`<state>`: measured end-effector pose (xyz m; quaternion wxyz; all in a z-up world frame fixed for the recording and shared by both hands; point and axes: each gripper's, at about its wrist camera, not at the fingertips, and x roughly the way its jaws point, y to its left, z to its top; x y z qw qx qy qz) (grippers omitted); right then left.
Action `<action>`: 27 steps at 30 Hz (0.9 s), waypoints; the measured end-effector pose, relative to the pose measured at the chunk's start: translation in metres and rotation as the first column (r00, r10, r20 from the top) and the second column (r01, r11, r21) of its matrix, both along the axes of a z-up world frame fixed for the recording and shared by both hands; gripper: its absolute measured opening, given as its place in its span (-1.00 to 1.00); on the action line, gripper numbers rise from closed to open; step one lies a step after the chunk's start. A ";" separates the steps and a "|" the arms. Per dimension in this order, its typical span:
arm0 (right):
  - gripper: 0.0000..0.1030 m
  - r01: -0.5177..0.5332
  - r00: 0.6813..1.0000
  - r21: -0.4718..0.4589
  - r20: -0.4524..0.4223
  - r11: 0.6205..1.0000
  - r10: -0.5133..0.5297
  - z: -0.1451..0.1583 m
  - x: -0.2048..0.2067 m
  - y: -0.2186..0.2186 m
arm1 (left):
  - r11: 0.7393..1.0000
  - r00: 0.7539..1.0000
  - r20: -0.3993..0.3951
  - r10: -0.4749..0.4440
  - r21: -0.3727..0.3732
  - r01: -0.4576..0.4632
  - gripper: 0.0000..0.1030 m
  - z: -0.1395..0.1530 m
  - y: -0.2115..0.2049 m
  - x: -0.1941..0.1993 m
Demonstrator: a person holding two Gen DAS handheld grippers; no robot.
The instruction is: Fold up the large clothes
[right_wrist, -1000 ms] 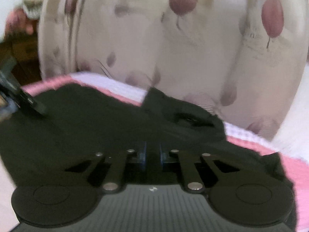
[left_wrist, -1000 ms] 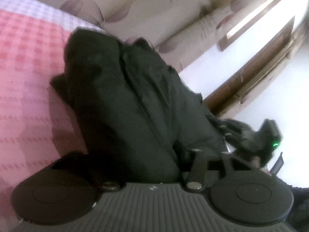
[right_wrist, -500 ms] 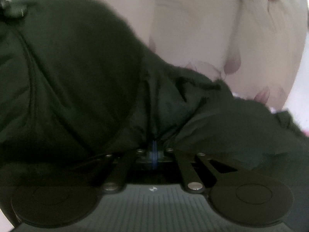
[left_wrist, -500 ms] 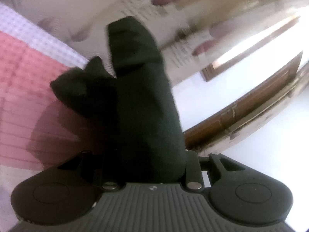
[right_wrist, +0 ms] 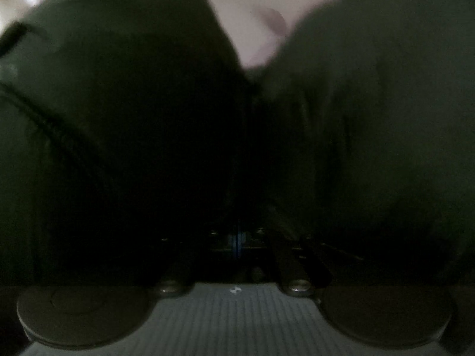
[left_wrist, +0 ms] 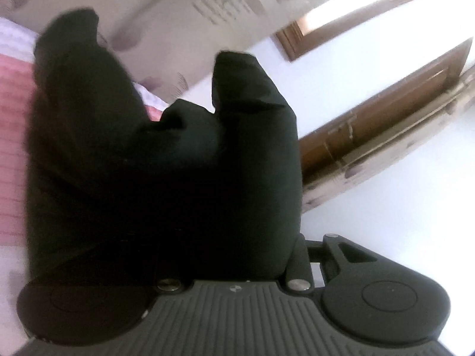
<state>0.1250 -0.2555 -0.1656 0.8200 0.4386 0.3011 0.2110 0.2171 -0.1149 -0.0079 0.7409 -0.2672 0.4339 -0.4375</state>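
The big piece of clothing (left_wrist: 166,172) is very dark, almost black, and soft. It is bunched up into thick lumps and folds. In the left wrist view one lump sticks up on the left and one in the middle. The cloth hangs up off the pink bed (left_wrist: 12,136), over the bed's edge by the flowery curtain (left_wrist: 184,6). The left gripper (left_wrist: 225,255) is partly closed on a fat wad of the cloth. The right gripper (right_wrist: 237,237) is pinched all the way shut on the cloth. There the clothing (right_wrist: 118,118) fills nearly the whole view and looks dim and blurry, with a seam running down the left side.
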 end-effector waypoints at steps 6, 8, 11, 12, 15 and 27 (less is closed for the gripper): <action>-0.98 -0.027 0.999 0.220 -0.035 0.975 0.036 -0.015 -0.017 -0.045 | 0.993 0.995 0.078 -0.069 -0.092 0.076 -0.22 -0.036 -0.052 0.011; -0.97 -0.018 0.999 0.233 -0.036 0.972 0.027 -0.015 -0.030 -0.062 | 0.988 0.992 0.102 -0.077 -0.125 0.090 -0.08 -0.049 -0.066 0.013; -0.91 0.001 1.000 0.221 -0.014 0.975 0.002 -0.015 -0.059 -0.091 | 0.976 0.991 0.117 -0.064 -0.199 0.086 0.08 -0.072 -0.080 0.012; -0.86 0.018 1.000 0.199 0.001 0.980 -0.018 -0.013 -0.071 -0.102 | 0.973 0.989 0.136 -0.057 -0.216 0.086 0.12 -0.077 -0.082 0.010; -0.30 0.109 0.993 0.127 0.041 0.986 -0.115 -0.006 -0.108 -0.144 | 0.959 0.976 0.216 -0.034 -0.267 0.093 0.28 -0.091 -0.095 0.005; 0.82 0.290 0.931 -0.015 0.237 0.957 -0.278 0.066 -0.146 -0.230 | 0.922 0.938 0.345 0.035 -0.374 0.103 0.97 -0.102 -0.128 -0.014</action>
